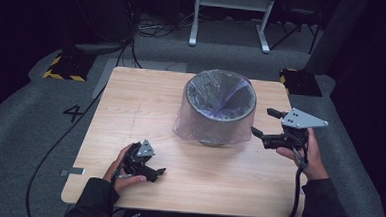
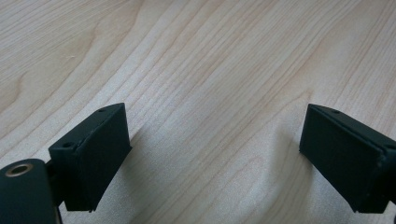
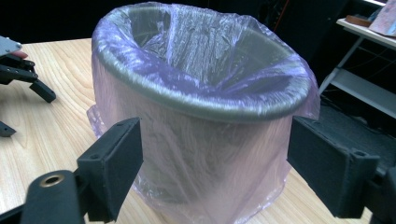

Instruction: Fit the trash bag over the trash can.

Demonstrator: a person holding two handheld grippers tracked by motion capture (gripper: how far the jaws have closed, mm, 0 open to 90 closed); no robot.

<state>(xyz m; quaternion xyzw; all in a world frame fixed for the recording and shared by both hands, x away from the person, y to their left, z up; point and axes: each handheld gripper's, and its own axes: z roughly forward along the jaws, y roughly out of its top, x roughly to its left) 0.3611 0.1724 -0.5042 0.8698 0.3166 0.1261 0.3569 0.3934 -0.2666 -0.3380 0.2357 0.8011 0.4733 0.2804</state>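
Observation:
A grey round bin (image 1: 221, 107) lined with a thin purple plastic bag stands upright on the wooden table (image 1: 131, 105), right of centre. The bag's edge is folded over the rim and hangs loosely down the outside wall (image 3: 196, 154). My right gripper (image 1: 263, 122) is held just right of the bin, jaws wide apart and pointing at its side; in the right gripper view the gripper (image 3: 215, 126) frames the bin without touching it. My left gripper (image 1: 158, 174) rests near the front left of the table, open over bare wood (image 2: 215, 112). The left gripper (image 3: 28, 79) also appears far off.
The bag's loose hem spreads onto the table around the bin's base (image 1: 185, 130). On the floor beyond the table lie cables (image 1: 150, 28), two black blocks with yellow stripes (image 1: 65, 67), and a white metal frame (image 1: 231, 10). A small grey tab (image 1: 72, 171) sticks out at the table's left edge.

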